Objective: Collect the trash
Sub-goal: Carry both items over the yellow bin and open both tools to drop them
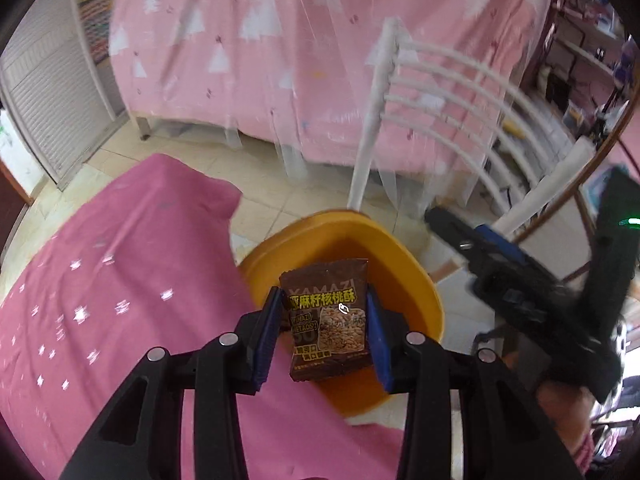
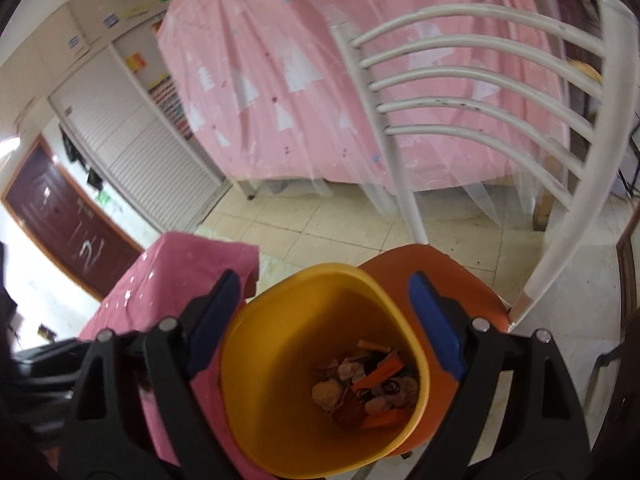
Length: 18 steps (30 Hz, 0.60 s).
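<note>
A pink bed curtain printed with white triangles [image 2: 320, 80] hangs across the back of the room, with a sheer net over it, and a white slat-backed chair [image 2: 460, 112] stands on the pale tiled floor [image 2: 320, 232] in front of it. The chair's orange seat [image 2: 460, 280] carries a yellow wastebasket [image 2: 256, 360], pushed up beside a table under a magenta star-print cloth [image 1: 100, 300], so the table edge crowds the bin on one side and the chair back rises just behind it. A dark red door [image 2: 60, 220] and white louvred cupboards [image 2: 140, 148] fill the far wall. The left gripper [image 1: 322, 312] tilts steeply downward over the bin's mouth, its blue pads [image 1: 266, 332] pinching a brown snack packet [image 1: 328, 320] by its two side edges. The packet stands upright between the pads, long axis running away from the camera, printed face up toward the lens, top seam toward the far rim, hanging above the yellow wastebasket [image 1: 400, 252]. The right gripper [image 2: 324, 328] slopes down more gently, its jaws spread wide with nothing between them, the bin's opening framed in the gap; wrappers and crumpled scraps [image 2: 368, 388] lie at the bottom. In the left view the right gripper [image 1: 520, 280] shows blurred off to the side, held by a hand [image 1: 568, 408].
</note>
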Tool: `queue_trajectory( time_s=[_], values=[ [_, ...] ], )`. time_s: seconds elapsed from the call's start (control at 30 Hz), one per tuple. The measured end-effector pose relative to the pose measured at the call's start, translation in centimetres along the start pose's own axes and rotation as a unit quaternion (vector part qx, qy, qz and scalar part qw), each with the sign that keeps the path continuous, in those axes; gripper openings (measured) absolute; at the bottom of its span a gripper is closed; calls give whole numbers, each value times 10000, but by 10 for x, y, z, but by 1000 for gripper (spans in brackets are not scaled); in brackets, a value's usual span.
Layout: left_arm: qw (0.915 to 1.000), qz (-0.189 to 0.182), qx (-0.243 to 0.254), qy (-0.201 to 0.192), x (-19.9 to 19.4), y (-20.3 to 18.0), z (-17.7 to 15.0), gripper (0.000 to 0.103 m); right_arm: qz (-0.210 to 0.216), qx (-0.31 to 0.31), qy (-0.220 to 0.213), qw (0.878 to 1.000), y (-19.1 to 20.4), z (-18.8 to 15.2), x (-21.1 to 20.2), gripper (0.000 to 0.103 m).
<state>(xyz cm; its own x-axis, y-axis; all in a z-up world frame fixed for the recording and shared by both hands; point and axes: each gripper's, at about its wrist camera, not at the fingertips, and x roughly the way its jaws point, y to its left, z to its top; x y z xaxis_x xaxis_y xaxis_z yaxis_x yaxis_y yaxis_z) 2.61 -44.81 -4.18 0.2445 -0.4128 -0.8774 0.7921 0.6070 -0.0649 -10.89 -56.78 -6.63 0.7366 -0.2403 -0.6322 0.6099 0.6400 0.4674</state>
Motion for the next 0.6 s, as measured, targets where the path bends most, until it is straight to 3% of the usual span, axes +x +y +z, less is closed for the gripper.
queue_trajectory(
  time_s=[0.1,0.2,0.23,0.6],
  values=[
    [9997,-154,-22,199,22,-4,8,39,-222,38,-163,9996,-8,5,-6,83],
    [9991,-330,-55,265,30,-6,10,76,-293,121,-197,9993,-16,8,-8,83],
    [9994,-278,-65,196,29,-6,10,80,-306,147,-198,9992,-18,9,-8,83],
    [9992,-101,-292,-260,-12,15,5,89,-266,-50,-221,9994,-1,4,-11,88]
  ],
)
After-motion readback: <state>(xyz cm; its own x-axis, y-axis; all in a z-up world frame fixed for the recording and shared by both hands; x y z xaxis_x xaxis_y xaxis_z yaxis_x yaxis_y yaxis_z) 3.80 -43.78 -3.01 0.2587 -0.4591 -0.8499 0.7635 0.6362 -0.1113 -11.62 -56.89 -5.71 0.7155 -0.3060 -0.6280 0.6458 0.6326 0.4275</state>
